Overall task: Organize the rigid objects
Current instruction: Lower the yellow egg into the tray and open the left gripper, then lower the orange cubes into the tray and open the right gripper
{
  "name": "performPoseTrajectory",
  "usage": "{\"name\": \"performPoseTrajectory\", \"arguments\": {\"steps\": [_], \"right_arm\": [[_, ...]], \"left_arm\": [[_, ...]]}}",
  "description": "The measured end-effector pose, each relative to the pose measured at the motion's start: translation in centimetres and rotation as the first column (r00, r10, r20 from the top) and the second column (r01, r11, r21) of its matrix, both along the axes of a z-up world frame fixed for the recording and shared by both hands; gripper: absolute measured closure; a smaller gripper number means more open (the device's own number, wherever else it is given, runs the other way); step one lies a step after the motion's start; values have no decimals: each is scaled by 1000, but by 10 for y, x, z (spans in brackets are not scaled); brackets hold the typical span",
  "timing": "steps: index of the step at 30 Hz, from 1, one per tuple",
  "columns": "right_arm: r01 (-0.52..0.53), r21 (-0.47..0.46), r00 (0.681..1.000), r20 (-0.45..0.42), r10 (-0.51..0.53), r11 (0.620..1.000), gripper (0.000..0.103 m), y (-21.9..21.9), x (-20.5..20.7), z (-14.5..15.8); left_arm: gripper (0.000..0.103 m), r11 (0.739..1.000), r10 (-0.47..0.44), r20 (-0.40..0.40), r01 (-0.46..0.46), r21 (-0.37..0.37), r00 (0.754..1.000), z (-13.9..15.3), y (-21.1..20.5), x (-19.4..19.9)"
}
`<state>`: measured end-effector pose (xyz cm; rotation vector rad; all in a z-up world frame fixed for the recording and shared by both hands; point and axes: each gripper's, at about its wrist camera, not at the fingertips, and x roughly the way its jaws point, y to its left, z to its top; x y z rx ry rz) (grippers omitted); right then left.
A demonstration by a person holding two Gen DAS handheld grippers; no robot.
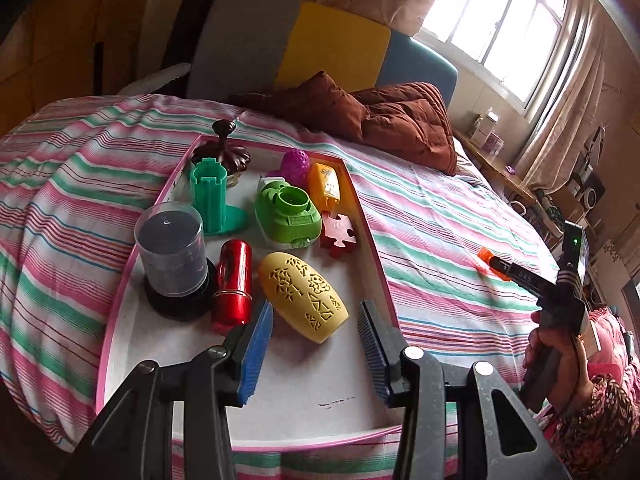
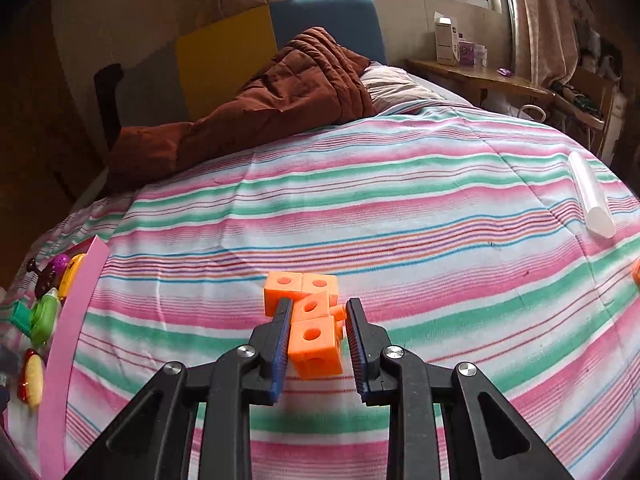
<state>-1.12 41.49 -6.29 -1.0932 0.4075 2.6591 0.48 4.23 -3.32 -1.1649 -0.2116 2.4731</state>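
Observation:
A pink-rimmed white tray (image 1: 376, 256) lies on the striped bed and holds several toys. Among them are a yellow perforated oval (image 1: 304, 296), a red cylinder (image 1: 234, 284), a clear canister on a black base (image 1: 170, 248), a green tower (image 1: 210, 196), a green toy camera (image 1: 288, 212) and a red puzzle piece (image 1: 338, 234). My left gripper (image 1: 316, 312) hovers open over the tray's near end, just short of the yellow oval, with nothing gripped. My right gripper (image 2: 320, 306) is shut on a cluster of orange cubes (image 2: 314, 340) held above the bedspread, right of the tray rim (image 2: 68, 320). The left wrist view shows the same orange cubes (image 1: 485, 254) at the right.
A brown quilt (image 2: 280, 96) is bunched at the head of the bed. A white tube (image 2: 592, 196) lies on the bedspread at the far right, with another orange piece (image 2: 636, 272) at the frame's edge. A wooden side table (image 2: 480, 76) stands by the window. A hand (image 1: 556, 356) holds the right gripper's handle.

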Motion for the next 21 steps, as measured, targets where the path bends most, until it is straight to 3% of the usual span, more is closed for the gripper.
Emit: {"name": "performPoseTrajectory", "arguments": {"steps": [12, 21], "right_arm": [[-168, 1, 986, 5, 168, 986, 76, -72, 31, 21], [-377, 55, 924, -50, 380, 925, 76, -153, 40, 52]], "left_arm": [[59, 1000, -9, -12, 9, 14, 1000, 3, -5, 7], [59, 999, 44, -19, -44, 29, 999, 7, -28, 14]]}}
